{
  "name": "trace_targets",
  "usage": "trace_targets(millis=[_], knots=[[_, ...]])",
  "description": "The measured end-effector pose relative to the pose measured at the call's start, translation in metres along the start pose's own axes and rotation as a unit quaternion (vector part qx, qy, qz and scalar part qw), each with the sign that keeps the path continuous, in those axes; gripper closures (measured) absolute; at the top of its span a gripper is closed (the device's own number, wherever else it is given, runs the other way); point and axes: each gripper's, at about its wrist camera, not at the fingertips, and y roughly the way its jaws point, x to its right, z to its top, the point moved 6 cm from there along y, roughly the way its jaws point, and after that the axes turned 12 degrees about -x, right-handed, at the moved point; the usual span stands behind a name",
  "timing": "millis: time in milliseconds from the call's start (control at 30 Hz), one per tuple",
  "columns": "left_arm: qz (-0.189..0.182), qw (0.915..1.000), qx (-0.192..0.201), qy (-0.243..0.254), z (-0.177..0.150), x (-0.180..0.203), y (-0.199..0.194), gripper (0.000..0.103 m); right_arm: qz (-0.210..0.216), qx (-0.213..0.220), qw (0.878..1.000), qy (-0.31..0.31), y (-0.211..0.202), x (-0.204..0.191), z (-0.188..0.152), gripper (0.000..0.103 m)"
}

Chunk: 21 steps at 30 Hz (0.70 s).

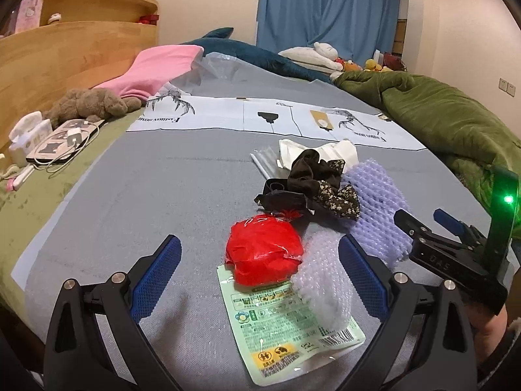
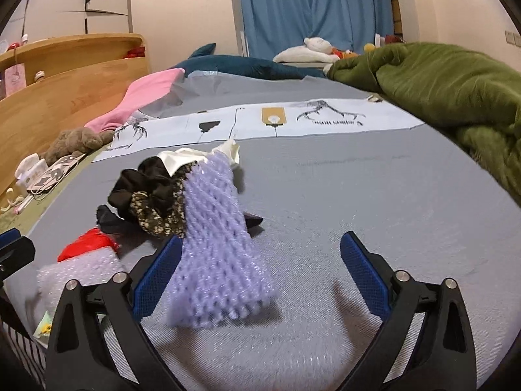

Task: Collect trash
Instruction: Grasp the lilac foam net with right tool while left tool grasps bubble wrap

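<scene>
Nothing collected yet: red plastic wad (image 1: 265, 249), snack wrapper (image 1: 288, 322) and purple foam net (image 2: 216, 251) loose on bed (image 2: 358, 195) beside scrunchies (image 1: 312, 182), left gripper (image 1: 260, 280) and right gripper (image 2: 260, 280) jaws open, empty.

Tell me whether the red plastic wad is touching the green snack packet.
Touching. The left wrist view shows the red plastic wad lying on the top edge of the green snack packet, overlapping it with no gap.

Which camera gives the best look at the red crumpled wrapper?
The left wrist view: the red wrapper sits whole between its open fingers. In the right wrist view only a sliver shows at the left, behind bubble wrap.
</scene>
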Motion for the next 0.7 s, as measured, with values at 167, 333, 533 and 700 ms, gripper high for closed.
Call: trace_targets(millis=[167, 333, 533, 700], knots=[[0.000, 1.0000, -0.008, 0.001, -0.001, 0.003, 0.008, 0.009, 0.037, -0.024, 0.999, -0.032, 0.014, -0.010, -0.008, 0.092], [-0.003, 0.9998, -0.020, -0.007, -0.002, 0.003, 0.016, 0.009, 0.048, 0.004, 0.998, -0.042, 0.000, -0.012, -0.010, 0.093], [-0.015, 0.9994, -0.029, -0.011, -0.004, 0.014, 0.024, 0.009, 0.035, 0.018, 0.999, -0.013, -0.020, 0.019, -0.008, 0.093], [-0.026, 0.9993, -0.021, 0.017, -0.008, 0.036, 0.025, 0.009, 0.024, 0.020, 0.999, 0.008, -0.031, 0.045, -0.007, 0.093]])
